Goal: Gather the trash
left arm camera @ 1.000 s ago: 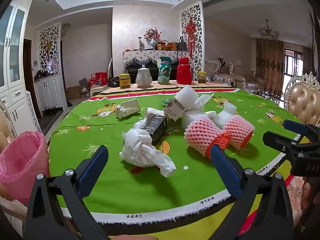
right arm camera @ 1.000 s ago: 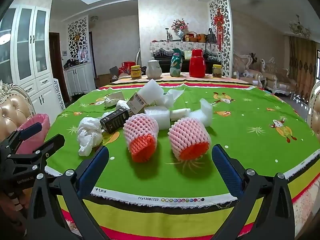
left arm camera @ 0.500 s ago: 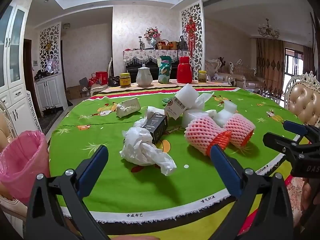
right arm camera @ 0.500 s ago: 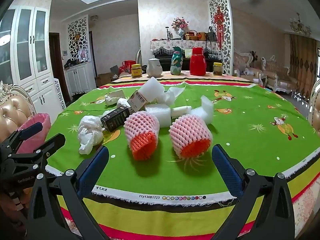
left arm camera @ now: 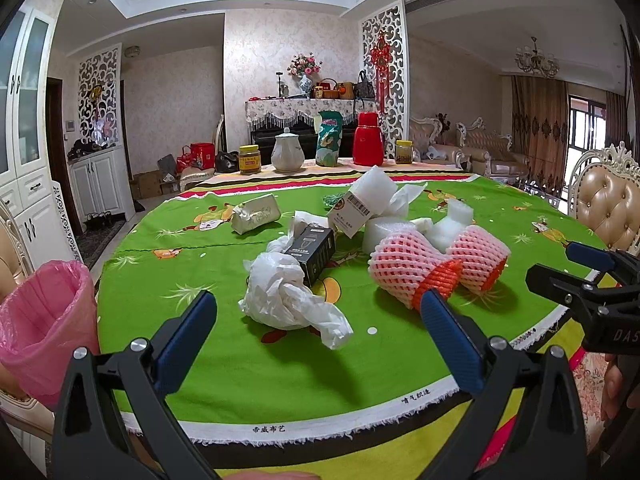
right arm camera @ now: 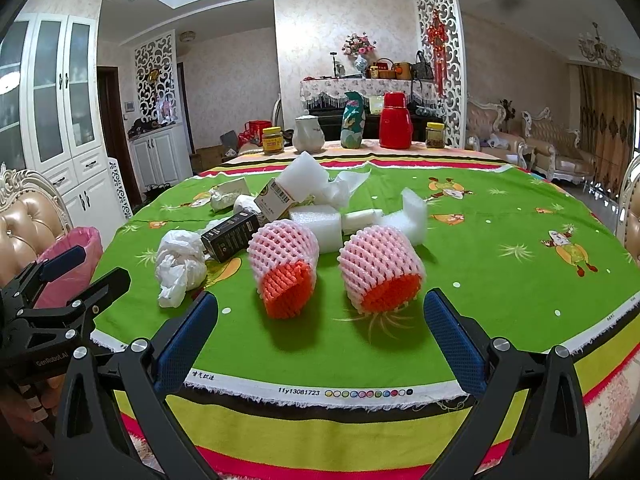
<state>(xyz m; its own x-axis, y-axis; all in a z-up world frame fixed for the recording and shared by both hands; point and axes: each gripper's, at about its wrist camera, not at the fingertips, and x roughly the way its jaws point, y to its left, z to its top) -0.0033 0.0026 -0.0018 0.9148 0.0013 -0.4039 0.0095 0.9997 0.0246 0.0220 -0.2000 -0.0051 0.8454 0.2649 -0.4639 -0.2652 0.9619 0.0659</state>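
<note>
The left tongs (left arm camera: 318,334) hang with their blue-padded fingers spread wide and empty over the near edge of the round desk with a green cartoon-print cloth (left arm camera: 224,368). The right tongs (right arm camera: 320,334) gape wide too, holding nothing. The trash lies in a loose cluster mid-desk: a crumpled white plastic bag (left arm camera: 286,298) nearest the left tongs, a small black cardboard box (left arm camera: 314,250) leaning against it, two pink-and-orange foam fruit nets (right arm camera: 378,266) side by side ahead of the right tongs, and white foam blocks (right arm camera: 320,222) behind them. A bin lined with a pink plastic bag (left arm camera: 44,328) stands beside the desk on the left.
</note>
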